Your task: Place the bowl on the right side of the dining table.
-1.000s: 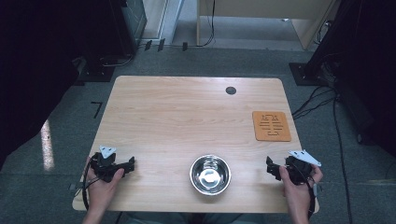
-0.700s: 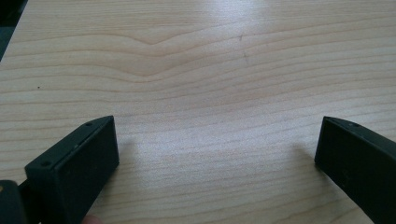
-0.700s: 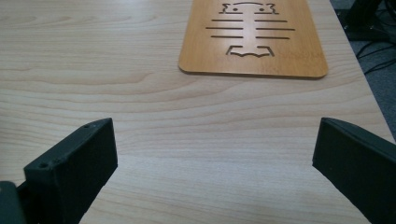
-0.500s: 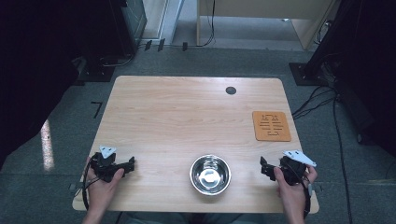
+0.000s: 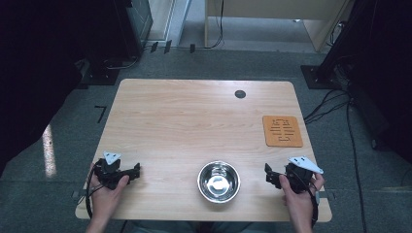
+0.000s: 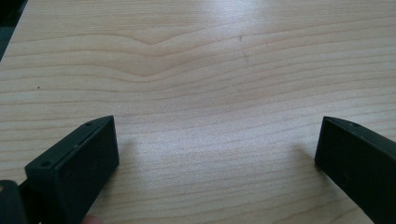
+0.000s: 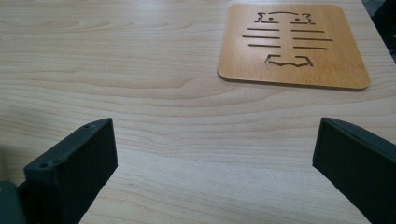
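Note:
A shiny steel bowl point(image 5: 218, 182) stands empty near the table's front edge, between my two grippers. My left gripper point(image 5: 136, 170) rests low at the front left, held in a hand and pointing right toward the bowl. Its jaws stand wide apart over bare wood in the left gripper view point(image 6: 217, 144). My right gripper point(image 5: 268, 175) sits at the front right, a short way from the bowl and pointing left. It is open too, with nothing between its fingers point(image 7: 215, 144). An orange wooden trivet point(image 5: 282, 131) with a cut-out pattern lies ahead of it point(image 7: 292, 46).
The light wooden table point(image 5: 194, 121) has a small black grommet point(image 5: 240, 94) near its back edge. Cables point(image 5: 335, 104) trail on the grey floor to the right, and dark equipment stands around the table.
My right gripper has slid a little to the left, closer to the bowl. The left gripper and the bowl have stayed where they were.

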Available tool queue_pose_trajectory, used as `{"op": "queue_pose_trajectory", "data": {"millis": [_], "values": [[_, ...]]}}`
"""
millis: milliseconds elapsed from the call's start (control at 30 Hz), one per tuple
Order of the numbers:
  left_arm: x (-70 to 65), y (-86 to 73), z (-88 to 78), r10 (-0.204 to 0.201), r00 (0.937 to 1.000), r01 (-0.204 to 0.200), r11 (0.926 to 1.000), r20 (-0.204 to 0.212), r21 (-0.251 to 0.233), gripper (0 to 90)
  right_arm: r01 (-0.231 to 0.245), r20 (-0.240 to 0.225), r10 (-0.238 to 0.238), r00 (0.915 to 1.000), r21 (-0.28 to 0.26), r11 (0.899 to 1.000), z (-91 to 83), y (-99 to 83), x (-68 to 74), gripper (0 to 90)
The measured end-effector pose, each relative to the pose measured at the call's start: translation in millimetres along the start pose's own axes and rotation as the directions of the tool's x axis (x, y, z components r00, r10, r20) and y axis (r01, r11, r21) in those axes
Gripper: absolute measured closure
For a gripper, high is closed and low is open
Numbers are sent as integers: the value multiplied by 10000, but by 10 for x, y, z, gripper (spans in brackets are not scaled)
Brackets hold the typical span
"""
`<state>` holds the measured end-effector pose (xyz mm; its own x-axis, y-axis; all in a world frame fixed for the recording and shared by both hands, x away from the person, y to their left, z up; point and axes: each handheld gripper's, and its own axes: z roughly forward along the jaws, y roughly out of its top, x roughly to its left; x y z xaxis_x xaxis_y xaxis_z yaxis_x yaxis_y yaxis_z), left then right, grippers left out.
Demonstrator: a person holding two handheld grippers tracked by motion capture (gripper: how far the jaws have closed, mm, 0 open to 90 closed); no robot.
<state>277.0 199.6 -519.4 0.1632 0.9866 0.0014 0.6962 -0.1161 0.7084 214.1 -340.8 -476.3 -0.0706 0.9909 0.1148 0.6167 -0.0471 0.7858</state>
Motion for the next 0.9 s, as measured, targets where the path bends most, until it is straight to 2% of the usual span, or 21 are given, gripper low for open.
{"op": "queue_pose_trajectory", "data": {"millis": [900], "values": [[-3, 2, 1, 19, 10000, -19, 10000, 16, 1, 0, 457, -639, -465, 9969, -137, 9989, -38, 9, 293, 0]]}}
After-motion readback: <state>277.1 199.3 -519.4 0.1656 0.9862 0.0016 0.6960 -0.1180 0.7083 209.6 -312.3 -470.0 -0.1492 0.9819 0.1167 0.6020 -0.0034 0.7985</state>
